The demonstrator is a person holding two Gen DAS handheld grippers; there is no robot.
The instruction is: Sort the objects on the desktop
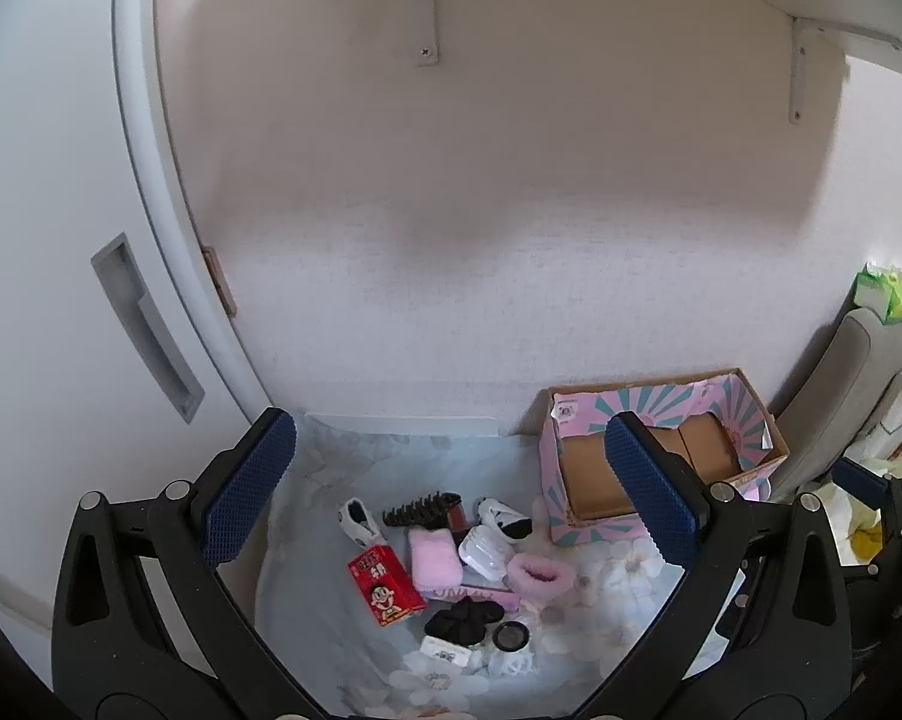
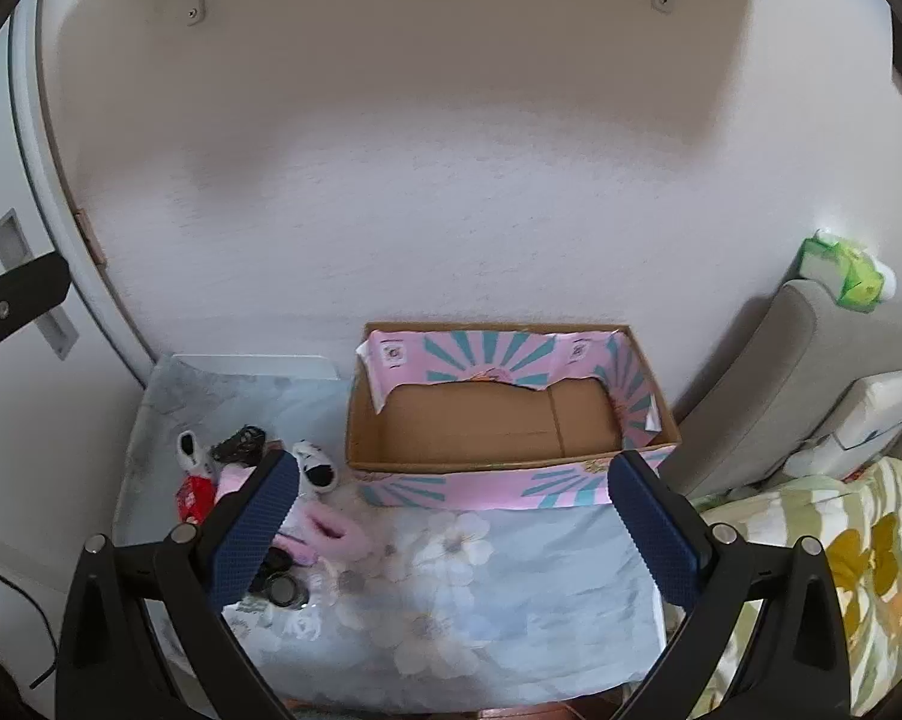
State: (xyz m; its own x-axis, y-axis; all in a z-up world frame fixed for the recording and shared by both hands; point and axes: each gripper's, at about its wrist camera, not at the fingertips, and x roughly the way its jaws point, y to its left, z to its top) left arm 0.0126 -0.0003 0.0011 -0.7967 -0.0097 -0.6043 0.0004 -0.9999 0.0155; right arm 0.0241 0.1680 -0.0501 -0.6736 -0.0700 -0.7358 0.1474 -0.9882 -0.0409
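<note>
A pink-and-teal sunburst-printed open cardboard box (image 2: 511,414) sits against the pale textured wall (image 2: 451,180) on a light blue floral cloth (image 2: 511,588) covering the table, its long axis running along the wall and its brown floor showing. Left of the box lies a heap of small things: a red carton with a cartoon face (image 1: 386,585) whose printed characters are too small to read, a folded pink towel (image 1: 433,558) above it, a black toothed hair claw (image 1: 424,510) lying lengthwise toward the box, a fluffy pink scrunchie (image 1: 538,575) nearest the box, and a round black compact (image 1: 511,636). Left of the box stands a white cabinet door with a recessed handle (image 1: 145,330); right of it, a grey cushion (image 2: 793,372). The left gripper (image 1: 451,492) hangs above the heap, fingers spread wide and holding nothing; the right gripper (image 2: 451,516) hovers before the box, equally released.
</note>
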